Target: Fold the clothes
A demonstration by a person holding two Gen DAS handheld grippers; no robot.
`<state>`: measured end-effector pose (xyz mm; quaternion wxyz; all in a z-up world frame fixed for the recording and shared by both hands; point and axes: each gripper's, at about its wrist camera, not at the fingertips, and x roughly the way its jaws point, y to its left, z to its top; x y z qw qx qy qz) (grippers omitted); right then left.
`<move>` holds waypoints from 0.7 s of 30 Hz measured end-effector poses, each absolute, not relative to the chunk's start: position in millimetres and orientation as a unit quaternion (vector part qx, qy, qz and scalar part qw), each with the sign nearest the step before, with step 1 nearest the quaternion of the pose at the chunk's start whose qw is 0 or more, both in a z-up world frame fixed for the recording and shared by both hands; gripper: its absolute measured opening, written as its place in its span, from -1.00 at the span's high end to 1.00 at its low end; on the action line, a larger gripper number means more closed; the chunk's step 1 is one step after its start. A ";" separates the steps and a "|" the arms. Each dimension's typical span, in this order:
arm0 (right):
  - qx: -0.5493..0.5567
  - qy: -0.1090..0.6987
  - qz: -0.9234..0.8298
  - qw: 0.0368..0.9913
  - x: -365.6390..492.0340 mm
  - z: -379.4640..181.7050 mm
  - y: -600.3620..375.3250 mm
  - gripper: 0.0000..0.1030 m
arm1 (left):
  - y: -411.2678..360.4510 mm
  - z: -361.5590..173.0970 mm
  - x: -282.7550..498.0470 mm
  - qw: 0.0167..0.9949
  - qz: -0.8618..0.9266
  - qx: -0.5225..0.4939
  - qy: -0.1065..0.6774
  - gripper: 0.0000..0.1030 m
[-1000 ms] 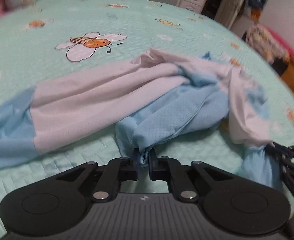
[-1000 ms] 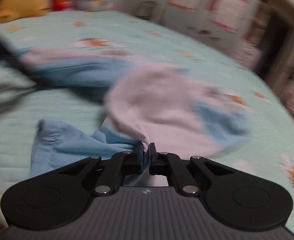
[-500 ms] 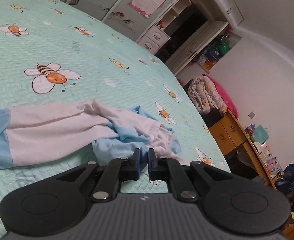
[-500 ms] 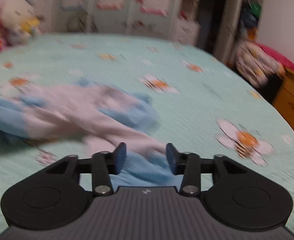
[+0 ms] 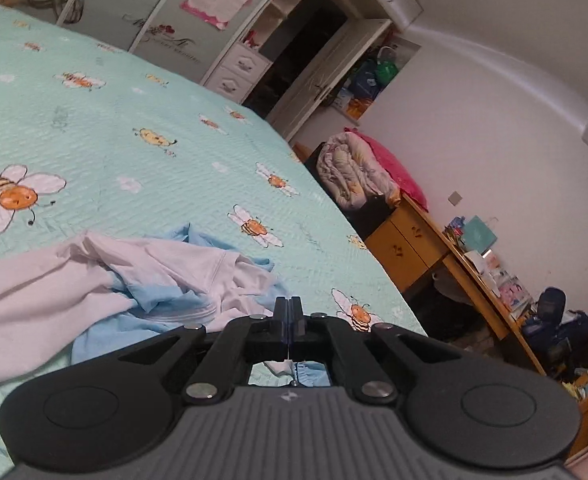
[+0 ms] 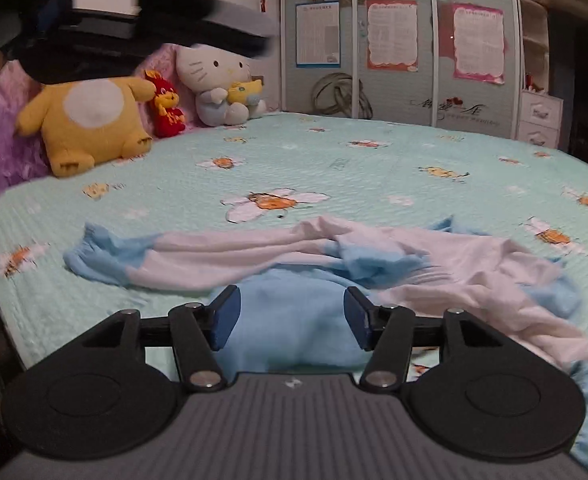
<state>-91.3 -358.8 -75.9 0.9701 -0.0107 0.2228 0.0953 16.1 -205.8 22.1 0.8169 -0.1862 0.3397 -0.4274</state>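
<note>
Mint bedspread (image 6: pixel 334 160): quilted, bee prints, covering the bed and carrying everything
Garment (image 6: pixel 294 248): white and light-blue, lying crumpled on the bedspread; in the right wrist view it is stretching from 9 o'clock to 4 o'clock; in the left wrist view it is sitting at 8 o'clock of the frame (image 5: pixel 93 288)
Blue cuff (image 6: pixel 89 256): gathered sleeve end, resting flat at the 9 o'clock end of the garment
Left gripper (image 5: pixel 288 316): jaws pressed together, nothing visibly pinched between the tips; hanging just past the garment's edge, blue cloth showing under its body
Right gripper (image 6: pixel 289 316): spread wide, holding nothing, hovering over a blue part of the garment
Plush toys (image 6: pixel 89 120): yellow, red and white ones, sitting at 11 o'clock along the head of the bed, well apart from the garment
Wardrobe (image 6: pixel 394 48): standing at 1 o'clock behind the bed, papers stuck on its doors
</note>
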 end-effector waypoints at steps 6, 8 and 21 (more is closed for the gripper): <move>-0.116 0.263 0.086 0.954 -96.0 -98.0 -347.9 -0.25 | -162.6 -30.8 25.0 0.830 -0.342 -0.200 0.393 1.00; -0.104 0.296 0.089 0.945 -93.4 -105.1 -346.0 -0.25 | -143.0 -54.5 22.9 0.826 -0.312 -0.211 0.419 0.97; 0.274 0.331 0.100 0.898 -64.9 -131.1 -383.4 0.99 | -112.2 -111.8 7.8 0.788 -0.269 -0.232 0.503 0.74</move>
